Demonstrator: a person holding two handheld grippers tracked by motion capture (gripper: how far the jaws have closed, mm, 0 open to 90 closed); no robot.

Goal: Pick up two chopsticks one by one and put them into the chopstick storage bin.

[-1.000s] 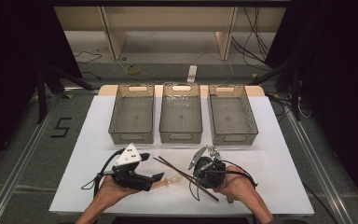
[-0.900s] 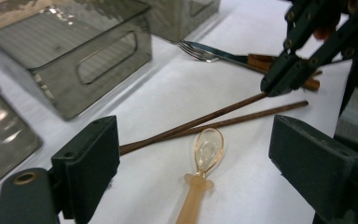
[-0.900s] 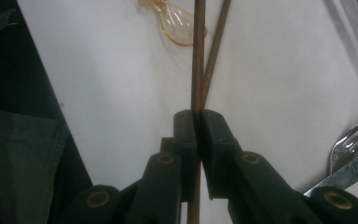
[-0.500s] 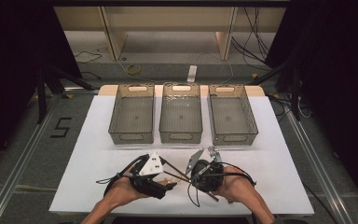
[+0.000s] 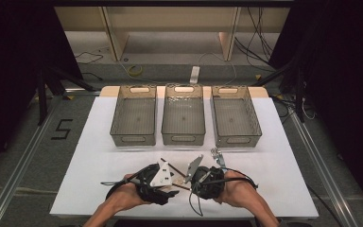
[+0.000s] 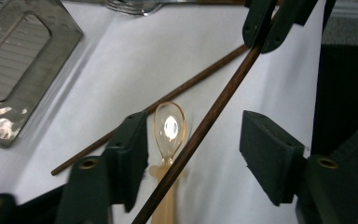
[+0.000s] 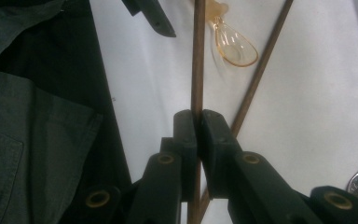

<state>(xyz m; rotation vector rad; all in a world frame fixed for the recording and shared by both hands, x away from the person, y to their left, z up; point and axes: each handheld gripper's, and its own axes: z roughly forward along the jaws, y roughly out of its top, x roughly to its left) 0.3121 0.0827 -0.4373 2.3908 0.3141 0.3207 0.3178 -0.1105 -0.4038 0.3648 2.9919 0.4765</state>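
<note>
1. Since the earlier picture, the left gripper (image 5: pixel 174 182) has moved from the left part of the table toward the middle, and it is now just beside the right gripper (image 5: pixel 193 176).
2. The jaws of the left gripper have just been closing. They are about half open, and the raised chopstick (image 6: pixel 214 109) and the clear amber spoon (image 6: pixel 168 133) are between them, but the pads do not press on either.
3. The right gripper is closed tightly on the raised chopstick (image 7: pixel 197 60), which passes between its two pads.
4. In the left gripper view, this chopstick goes up to the right gripper's jaws at the top of the picture.
5. The second chopstick (image 6: pixel 158 105) lies flat on the white table (image 5: pixel 99 142), and the spoon lies near it.
6. A metal fork (image 5: pixel 216 154) lies just behind the right gripper.
7. Three grey baskets (image 5: pixel 183 118) stand in a row on the far part of the table, well apart from the grippers.
</note>
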